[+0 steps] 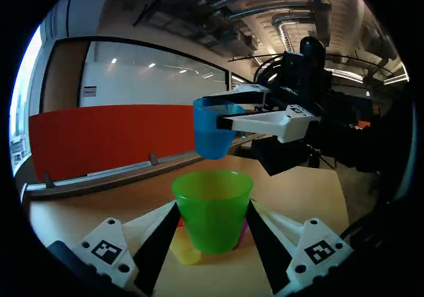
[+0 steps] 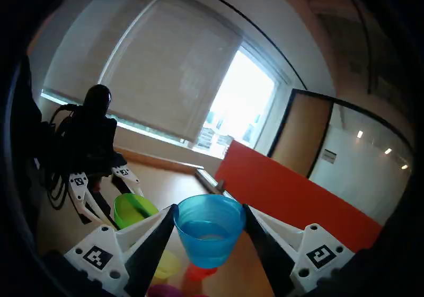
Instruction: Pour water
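Observation:
A green cup (image 1: pixel 213 212) stands upright between my left gripper's (image 1: pixel 212 217) fingers, which press on both its sides just above the wooden table (image 1: pixel 106 201). Above and slightly behind it hangs a blue cup (image 1: pixel 212 130), held by my right gripper (image 1: pixel 233 108) coming in from the right. In the right gripper view the blue cup (image 2: pixel 209 236) holds some water and my right gripper (image 2: pixel 209 233) is shut on it. The green cup (image 2: pixel 132 209) and my left gripper (image 2: pixel 103 191) appear lower left there.
A yellow cup (image 1: pixel 185 246) and a bit of a pink one (image 1: pixel 244 228) lie on the table behind the green cup. Yellow (image 2: pixel 167 265), red (image 2: pixel 199 272) and pink (image 2: pixel 164 290) cups show below the blue cup. An orange partition (image 1: pixel 106 135) borders the table's far side.

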`<act>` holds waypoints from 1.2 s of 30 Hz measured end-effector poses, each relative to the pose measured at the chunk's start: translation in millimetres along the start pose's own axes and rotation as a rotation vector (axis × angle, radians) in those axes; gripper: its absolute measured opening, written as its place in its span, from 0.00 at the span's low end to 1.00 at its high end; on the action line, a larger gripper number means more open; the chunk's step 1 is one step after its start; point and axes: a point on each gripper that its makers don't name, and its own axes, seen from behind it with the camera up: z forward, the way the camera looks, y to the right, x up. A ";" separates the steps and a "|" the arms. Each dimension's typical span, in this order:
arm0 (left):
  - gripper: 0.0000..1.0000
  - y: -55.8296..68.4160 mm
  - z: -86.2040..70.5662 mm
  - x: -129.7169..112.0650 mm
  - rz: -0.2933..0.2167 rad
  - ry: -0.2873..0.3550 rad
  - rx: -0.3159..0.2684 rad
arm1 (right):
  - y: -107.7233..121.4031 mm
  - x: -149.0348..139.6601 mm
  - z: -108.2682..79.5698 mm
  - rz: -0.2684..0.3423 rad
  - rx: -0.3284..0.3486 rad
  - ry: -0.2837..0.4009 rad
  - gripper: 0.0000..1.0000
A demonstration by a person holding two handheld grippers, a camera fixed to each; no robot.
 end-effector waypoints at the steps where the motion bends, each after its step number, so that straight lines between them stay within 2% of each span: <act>1: 0.82 0.1 0.1 0.0 0.000 0.000 0.000 | -0.3 0.4 0.4 -0.010 0.000 -0.001 0.91; 13: 0.82 3.4 0.6 -0.1 0.001 0.002 -0.005 | -1.3 11.6 4.0 -0.102 -0.003 0.011 0.91; 29: 0.82 5.8 2.1 0.2 0.002 0.005 -0.012 | -1.2 20.4 13.8 -0.256 -0.005 -0.002 0.91; 36: 0.82 7.0 2.1 0.8 0.001 0.006 -0.017 | 0.3 20.9 16.5 -0.298 -0.003 -0.009 0.91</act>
